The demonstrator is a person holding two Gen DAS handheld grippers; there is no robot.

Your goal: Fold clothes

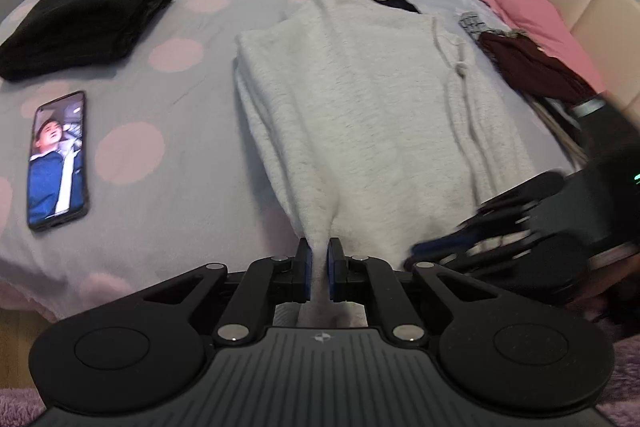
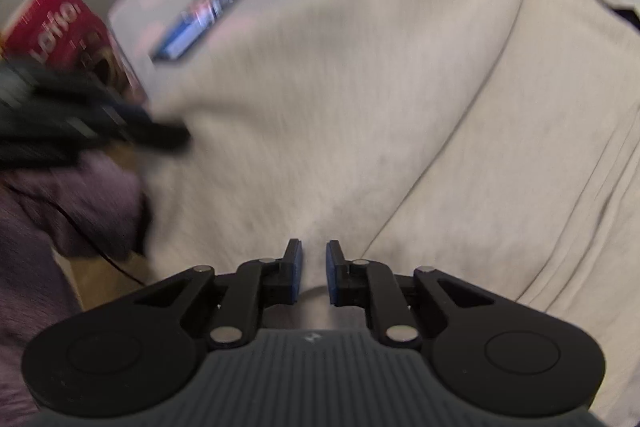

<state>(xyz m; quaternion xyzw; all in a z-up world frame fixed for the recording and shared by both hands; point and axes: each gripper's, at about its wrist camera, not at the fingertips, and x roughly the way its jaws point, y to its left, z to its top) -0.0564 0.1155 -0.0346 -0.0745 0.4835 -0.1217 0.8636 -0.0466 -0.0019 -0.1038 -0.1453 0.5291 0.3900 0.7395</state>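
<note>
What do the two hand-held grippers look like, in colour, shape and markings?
Both look alike. The left hand-held gripper and right hand-held gripper have black linkage arms with silver pivot pins, blue pads inside the fingers, two round black discs, and a ribbed grey body with a small white emblem.

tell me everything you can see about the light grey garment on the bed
The light grey garment looks like soft fleecy knit, pale heather grey, folded lengthwise into a long panel on the spotted bedspread. A drawstring trails down its right side, and dark fabric peeks out at its far end. Its near edge is bunched and pinched in the left gripper; the right gripper has cloth between its pads.
</note>
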